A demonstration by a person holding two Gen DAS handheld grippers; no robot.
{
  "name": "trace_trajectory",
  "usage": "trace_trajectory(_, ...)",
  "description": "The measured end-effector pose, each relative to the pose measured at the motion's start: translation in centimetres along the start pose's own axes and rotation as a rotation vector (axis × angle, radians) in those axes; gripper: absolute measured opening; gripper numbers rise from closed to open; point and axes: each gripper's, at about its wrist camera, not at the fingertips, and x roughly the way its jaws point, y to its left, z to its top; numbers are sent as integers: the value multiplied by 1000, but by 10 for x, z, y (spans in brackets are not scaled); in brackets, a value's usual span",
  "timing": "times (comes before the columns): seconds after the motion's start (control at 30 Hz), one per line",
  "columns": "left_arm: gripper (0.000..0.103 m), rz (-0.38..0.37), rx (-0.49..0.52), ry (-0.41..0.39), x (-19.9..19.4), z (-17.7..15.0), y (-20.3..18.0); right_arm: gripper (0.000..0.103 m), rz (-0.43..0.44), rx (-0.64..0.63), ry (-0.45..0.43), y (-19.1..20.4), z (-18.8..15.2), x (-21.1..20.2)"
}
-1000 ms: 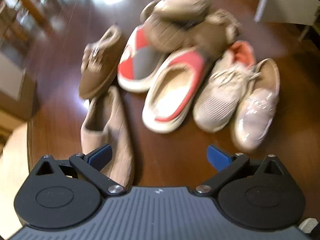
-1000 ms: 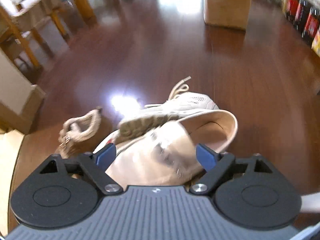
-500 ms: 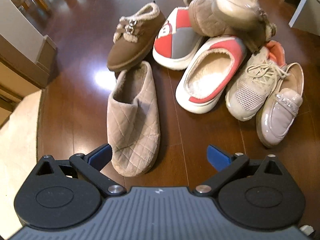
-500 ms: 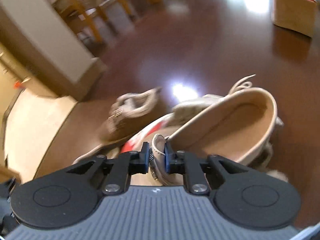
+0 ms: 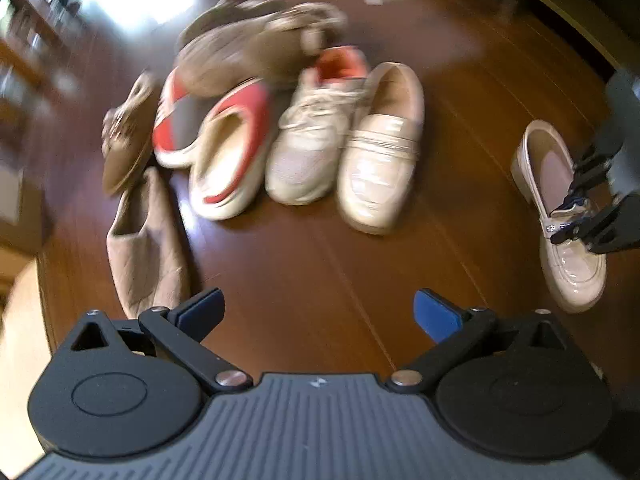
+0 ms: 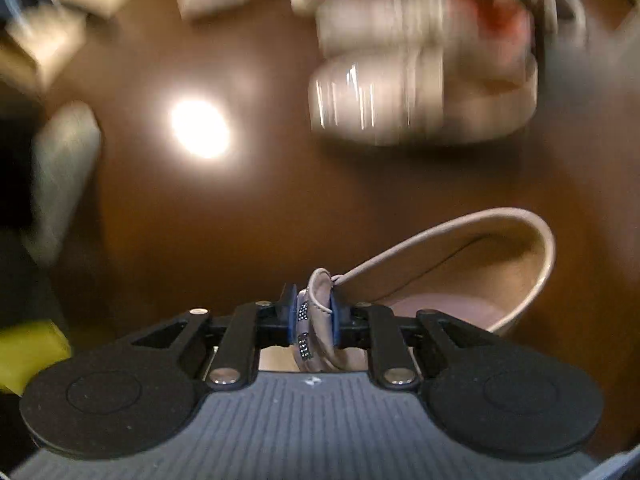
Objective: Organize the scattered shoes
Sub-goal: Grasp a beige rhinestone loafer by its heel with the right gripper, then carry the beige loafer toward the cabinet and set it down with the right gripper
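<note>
Loafer [image 6: 460, 280] pinched by its strap in right hand-held gripper [image 6: 314, 320], jaws easing apart; lifted off the pile a second ago, now low over bare floor [image 5: 320, 260]. Left hand-held gripper [image 5: 316, 310] spread, empty. Beyond, matching loafer [image 5: 380, 152] beside sneaker [image 5: 308, 148]: pairing possible.

Looks like a home: dark polished wood floor [image 5: 360, 280], slippers and house shoes [image 5: 224, 160] heaped together, wooden furniture legs [image 5: 24, 60] nearby.
</note>
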Motion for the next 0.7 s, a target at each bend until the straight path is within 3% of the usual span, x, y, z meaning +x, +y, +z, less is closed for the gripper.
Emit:
trace_trajectory(0.03, 102, 12, 33, -8, -8, -1, -18, 19, -47, -2, -23, 8, -23, 3)
trace_trajectory(0.1, 102, 27, 73, -15, -22, -1, -45, 30, -160, 62, -136, 20, -61, -11)
trace_trajectory(0.17, 102, 56, 118, -39, -39, -1, -74, 83, -310, 387, -324, 31, -119, -47)
trace_trajectory(0.2, 102, 72, 138, -50, -46, -1, -86, 90, -343, 568, -397, 35, -146, -62)
trace_trajectory(0.27, 102, 99, 162, -74, -57, 1, -103, 92, -288, 880, -474, 44, -190, -72)
trace_trajectory(0.33, 102, 117, 151, -86, -69, 5, -116, 96, -236, 1058, -486, 50, -209, -67)
trace_trajectory(0.43, 102, 111, 93, -80, -77, 10, -126, 102, -222, 1102, -470, 49, -193, -47)
trace_trajectory(0.63, 102, 96, -5, -49, -56, 17, -129, 102, -295, 1167, -336, 34, -128, 26)
trace_trajectory(0.7, 102, 72, -34, -18, -41, 20, -131, 92, -314, 1111, -311, 34, -125, 46)
